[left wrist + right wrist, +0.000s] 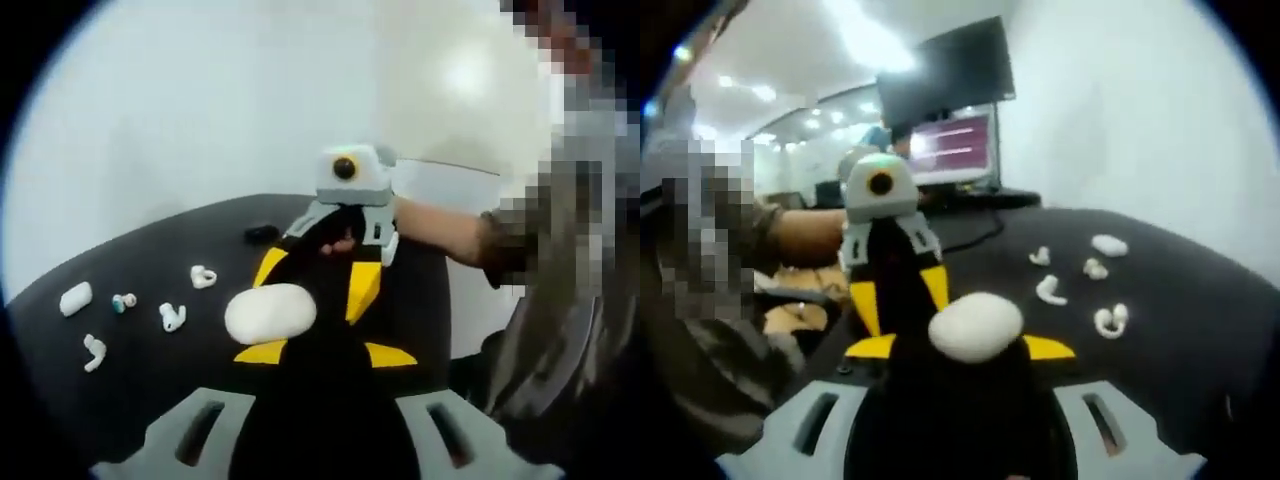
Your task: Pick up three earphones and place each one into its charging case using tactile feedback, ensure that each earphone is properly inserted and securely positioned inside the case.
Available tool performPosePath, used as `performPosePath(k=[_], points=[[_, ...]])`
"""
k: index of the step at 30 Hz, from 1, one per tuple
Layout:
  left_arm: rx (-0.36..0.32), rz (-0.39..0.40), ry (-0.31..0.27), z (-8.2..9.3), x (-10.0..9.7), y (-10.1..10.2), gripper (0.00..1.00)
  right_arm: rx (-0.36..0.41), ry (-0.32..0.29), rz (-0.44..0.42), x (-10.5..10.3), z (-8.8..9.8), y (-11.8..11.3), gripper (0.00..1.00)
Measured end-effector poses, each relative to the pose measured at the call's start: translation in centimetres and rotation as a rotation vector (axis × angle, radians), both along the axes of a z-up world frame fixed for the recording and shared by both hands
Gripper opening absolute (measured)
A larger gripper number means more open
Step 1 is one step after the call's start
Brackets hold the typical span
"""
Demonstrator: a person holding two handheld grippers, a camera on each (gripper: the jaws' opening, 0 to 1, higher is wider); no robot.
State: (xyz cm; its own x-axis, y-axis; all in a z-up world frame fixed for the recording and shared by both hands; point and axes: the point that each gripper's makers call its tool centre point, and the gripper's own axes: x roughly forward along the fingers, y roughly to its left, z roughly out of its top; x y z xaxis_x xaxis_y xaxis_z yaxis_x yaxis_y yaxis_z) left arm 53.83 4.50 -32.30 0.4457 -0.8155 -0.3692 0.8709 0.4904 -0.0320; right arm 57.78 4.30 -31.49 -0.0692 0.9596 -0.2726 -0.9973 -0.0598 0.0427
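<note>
Views face each other, seemingly close, sharing black table (150,350) and white case (270,313).

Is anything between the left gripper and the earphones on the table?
Nothing visible. In the left gripper view, the earphones lie left of the gripper on the open black table. The white case sits ahead, with the right gripper beyond.

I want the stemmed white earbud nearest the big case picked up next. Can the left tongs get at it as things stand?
Probably yes. The stemmed white earbud lies alone on the black table, apart from the large white oval case, with bare table between it and the left tongs. Whether they are open is unclear.
</note>
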Motion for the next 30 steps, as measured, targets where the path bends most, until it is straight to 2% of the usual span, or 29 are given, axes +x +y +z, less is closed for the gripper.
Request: performPosePath(k=[5, 11, 13, 15, 17, 19, 22, 24, 25, 27, 30], points=[[-0.011, -0.030, -0.004, 0.2, -0.1, -0.7, 0.30, 0.028, 0.041, -0.096, 2.0, 0.5, -0.3, 0.48], [-0.028, -0.052, -0.002, 0.6, -0.5, -0.5, 0.34, 0.016, 0.053, -0.122, 2.8, 0.2, -0.5, 0.46], [-0.042, -0.038, -0.008, 1.0, -0.3, 0.2, 0.34, 0.030, 0.103, -0.165, 3.7, 0.4, -0.9, 0.40], [-0.044, -0.011, -0.026, 1.4, 0.1, 0.8, 0.34, 0.085, 0.151, -0.215, 4.8, 1.2, -1.2, 0.33], [-0.056, 0.026, -0.054, 2.0, 0.9, 1.6, 0.33, 0.133, 0.211, -0.230, 5.2, 2.0, -1.4, 0.33], [-0.110, 0.064, -0.048, 3.0, 1.7, 2.2, 0.32, 0.131, 0.223, -0.231, 5.2, 1.9, -1.4, 0.34], [-0.171, 0.138, -0.006, 3.6, 3.4, 3.1, 0.33, 0.100, 0.200, -0.206, 4.6, 1.3, -1.0, 0.35], [-0.195, 0.193, 0.065, 3.3, 4.9, 3.6, 0.33, 0.071, 0.184, -0.169, 3.9, 0.8, -0.7, 0.35], [-0.221, 0.204, 0.133, 3.0, 5.4, 3.5, 0.33, 0.072, 0.188, -0.155, 3.6, 0.8, -0.7, 0.34], [-0.259, 0.216, 0.223, 2.7, 6.0, 3.3, 0.33, 0.102, 0.224, -0.143, 3.4, 1.4, -0.8, 0.34], [-0.250, 0.237, 0.257, 2.2, 6.9, 3.2, 0.36, 0.163, 0.285, -0.198, 4.6, 2.3, -1.3, 0.34]])
